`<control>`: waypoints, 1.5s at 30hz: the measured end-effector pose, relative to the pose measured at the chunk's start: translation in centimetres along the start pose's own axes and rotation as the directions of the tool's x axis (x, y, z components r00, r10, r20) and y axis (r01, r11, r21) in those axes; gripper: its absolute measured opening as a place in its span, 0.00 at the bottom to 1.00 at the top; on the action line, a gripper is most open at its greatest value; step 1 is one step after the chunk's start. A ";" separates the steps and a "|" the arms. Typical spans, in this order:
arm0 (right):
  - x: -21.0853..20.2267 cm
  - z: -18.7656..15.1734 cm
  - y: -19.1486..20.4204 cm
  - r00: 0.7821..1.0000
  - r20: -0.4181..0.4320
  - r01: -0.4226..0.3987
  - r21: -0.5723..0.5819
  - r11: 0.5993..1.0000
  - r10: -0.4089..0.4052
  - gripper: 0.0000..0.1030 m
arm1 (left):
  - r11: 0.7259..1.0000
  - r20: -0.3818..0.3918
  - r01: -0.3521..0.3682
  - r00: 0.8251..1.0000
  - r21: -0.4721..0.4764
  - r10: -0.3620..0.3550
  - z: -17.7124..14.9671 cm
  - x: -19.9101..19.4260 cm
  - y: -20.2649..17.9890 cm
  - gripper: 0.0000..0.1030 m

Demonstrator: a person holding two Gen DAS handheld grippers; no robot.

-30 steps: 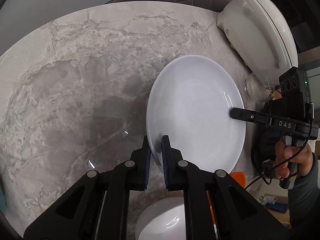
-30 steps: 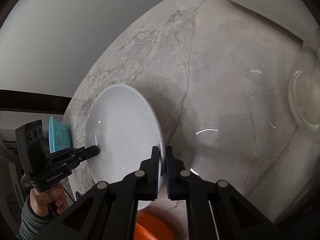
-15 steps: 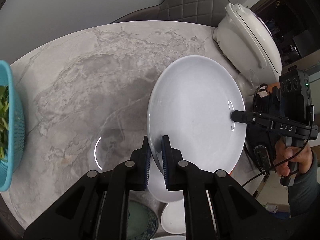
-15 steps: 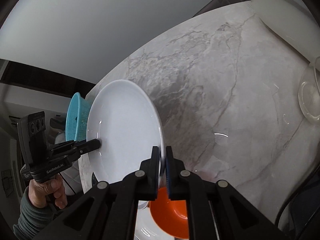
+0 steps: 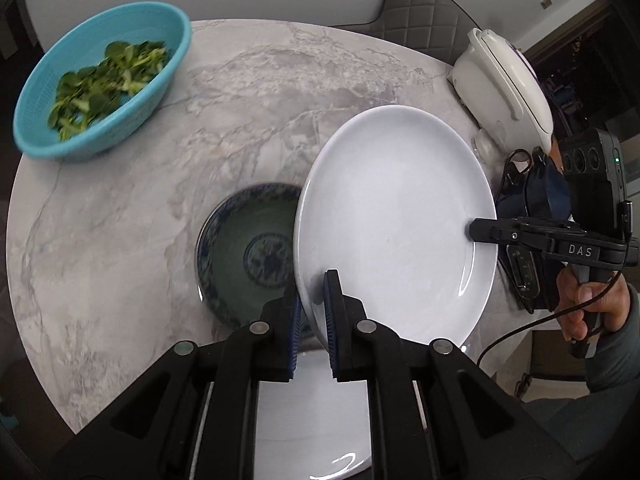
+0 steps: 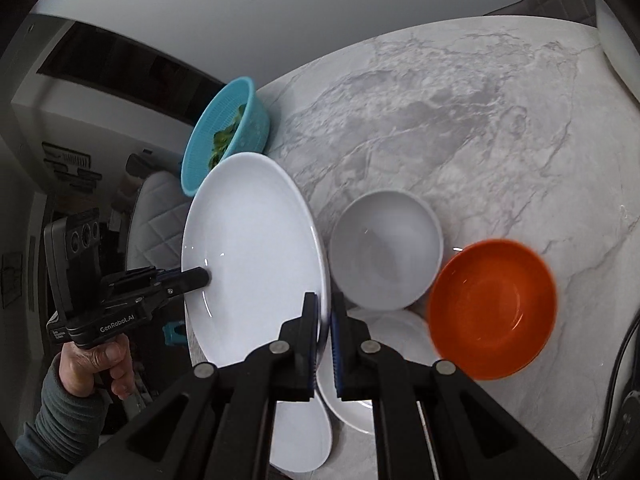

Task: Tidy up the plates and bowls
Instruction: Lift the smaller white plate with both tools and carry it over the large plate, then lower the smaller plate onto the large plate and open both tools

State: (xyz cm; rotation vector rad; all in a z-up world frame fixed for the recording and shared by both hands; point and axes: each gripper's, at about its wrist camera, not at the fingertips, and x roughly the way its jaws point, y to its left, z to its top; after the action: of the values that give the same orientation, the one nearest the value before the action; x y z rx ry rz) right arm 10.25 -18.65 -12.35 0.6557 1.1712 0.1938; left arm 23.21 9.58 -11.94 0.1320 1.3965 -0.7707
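Observation:
Both grippers hold one large white plate (image 5: pixel 396 216) by opposite rims, tilted, above the marble table. My left gripper (image 5: pixel 311 320) is shut on its near rim; my right gripper (image 6: pixel 324 336) is shut on the other rim, and the plate also shows in the right wrist view (image 6: pixel 252 256). Under it lie a blue-patterned green bowl (image 5: pixel 244 256), another white plate (image 5: pixel 312 412), a white bowl (image 6: pixel 386 250) and an orange bowl (image 6: pixel 494 310).
A teal colander of greens (image 5: pixel 100 80) stands at the table's far left. A white rice cooker (image 5: pixel 508 88) stands at the far right edge. The marble table (image 6: pixel 460 120) stretches behind the bowls.
Both grippers have lifted the white plate and pulled back from the table. The colander, the patterned bowl, the white bowl and the orange bowl have come into view below.

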 end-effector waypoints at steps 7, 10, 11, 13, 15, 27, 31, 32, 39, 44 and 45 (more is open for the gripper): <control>3.6 -5.9 4.2 0.994 -0.111 -0.015 -0.081 0.997 0.006 0.08 | 0.992 0.016 -0.012 1.000 -0.129 0.014 -11.9 -1.9 3.4 0.09; 5.7 -8.4 4.9 0.985 -0.170 -0.008 -0.098 0.995 -0.009 0.08 | 0.983 -0.001 -0.012 1.000 -0.184 0.012 -16.8 -1.4 4.4 0.09; 6.5 -9.2 5.0 0.982 -0.190 -0.008 -0.098 0.995 -0.010 0.08 | 0.980 -0.007 -0.013 1.000 -0.199 0.011 -18.3 -1.1 4.7 0.09; 7.7 -11.1 5.3 0.975 -0.219 0.005 -0.115 0.993 -0.030 0.08 | 0.974 -0.023 -0.015 1.000 -0.227 0.010 -21.1 -0.5 5.2 0.09; 9.0 -12.6 5.5 0.968 -0.244 0.021 -0.134 0.991 -0.053 0.08 | 0.969 -0.033 -0.025 0.999 -0.244 0.018 -23.3 0.0 5.6 0.09; 14.0 -15.8 4.9 0.945 -0.299 0.087 -0.170 0.982 -0.136 0.09 | 0.970 -0.070 -0.090 0.995 -0.226 0.076 -26.8 3.1 6.4 0.10; 14.3 -16.1 4.7 0.941 -0.296 0.114 -0.178 0.978 -0.163 0.10 | 0.972 -0.084 -0.101 0.993 -0.213 0.085 -26.3 4.2 6.9 0.10; 14.3 -16.2 4.7 0.940 -0.297 0.119 -0.180 0.977 -0.169 0.10 | 0.972 -0.088 -0.104 0.992 -0.211 0.087 -26.4 4.5 6.8 0.10; 15.2 -16.8 5.1 0.934 -0.293 0.149 -0.203 0.968 -0.205 0.10 | 0.970 -0.090 -0.115 0.991 -0.216 0.098 -26.3 6.3 6.8 0.11; 15.4 -16.8 5.7 0.932 -0.272 0.172 -0.249 0.953 -0.239 0.12 | 0.968 -0.086 -0.120 0.991 -0.219 0.103 -26.3 6.2 6.7 0.12; 15.4 -16.8 5.7 0.932 -0.269 0.176 -0.253 0.951 -0.244 0.12 | 0.968 -0.085 -0.120 0.991 -0.221 0.103 -26.1 6.4 6.6 0.13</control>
State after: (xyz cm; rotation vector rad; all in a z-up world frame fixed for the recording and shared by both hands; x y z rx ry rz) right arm 2.35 -0.55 -25.08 0.3010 1.4759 0.2439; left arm 5.03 25.35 -25.52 0.0612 1.5222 -0.5138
